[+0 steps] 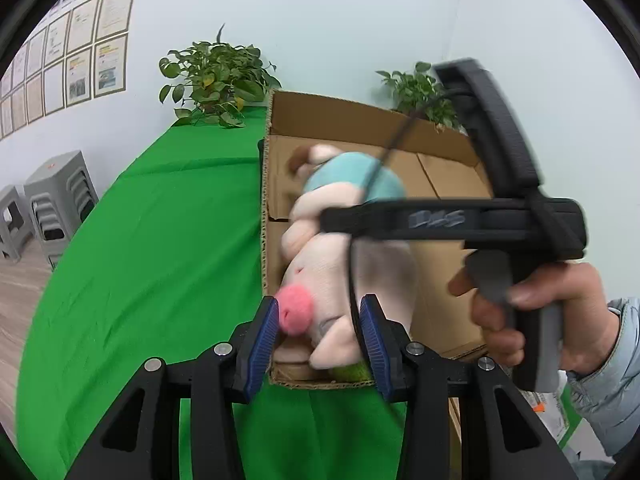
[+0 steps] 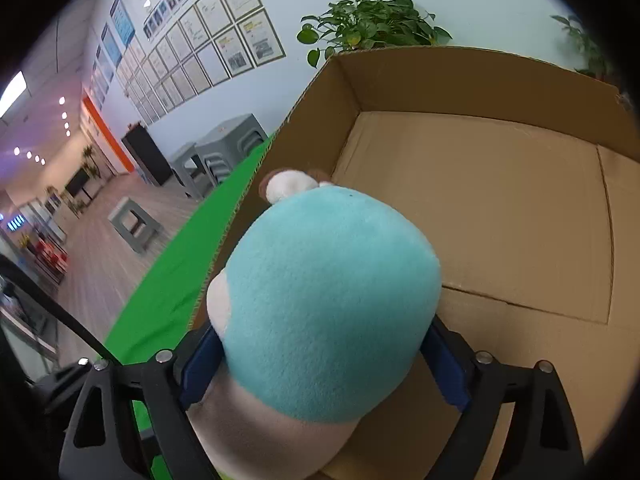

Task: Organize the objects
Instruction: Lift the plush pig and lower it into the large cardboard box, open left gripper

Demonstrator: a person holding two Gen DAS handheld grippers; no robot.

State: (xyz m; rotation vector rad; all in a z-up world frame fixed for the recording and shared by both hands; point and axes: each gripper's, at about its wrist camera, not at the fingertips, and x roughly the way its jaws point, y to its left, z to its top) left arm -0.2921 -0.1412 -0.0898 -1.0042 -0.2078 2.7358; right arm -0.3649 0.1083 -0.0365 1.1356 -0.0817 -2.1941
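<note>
Carrying plush pig [image 2: 328,304] in right gripper [image 2: 320,364], jaws clamped on its teal-clothed body, low centre of frame, hanging over near edge of cardboard box [image 2: 500,208]. Left gripper [image 1: 318,344] jaws spread apart, holding nothing, pig's pink snout just beyond them. Best move: carry further over box floor, lower, then release so it clears the wall. Green desk [image 1: 160,240] left, potted plant [image 1: 216,80] upper centre

You hold a soft toy [image 2: 328,304] of matt, fuzzy plush. The box [image 2: 500,216] is plain corrugated cardboard, dull and unprinted. The tablecloth [image 1: 160,240] is smooth matt fabric. Both gripper pads [image 1: 264,336] look like ribbed blue rubber.
</note>
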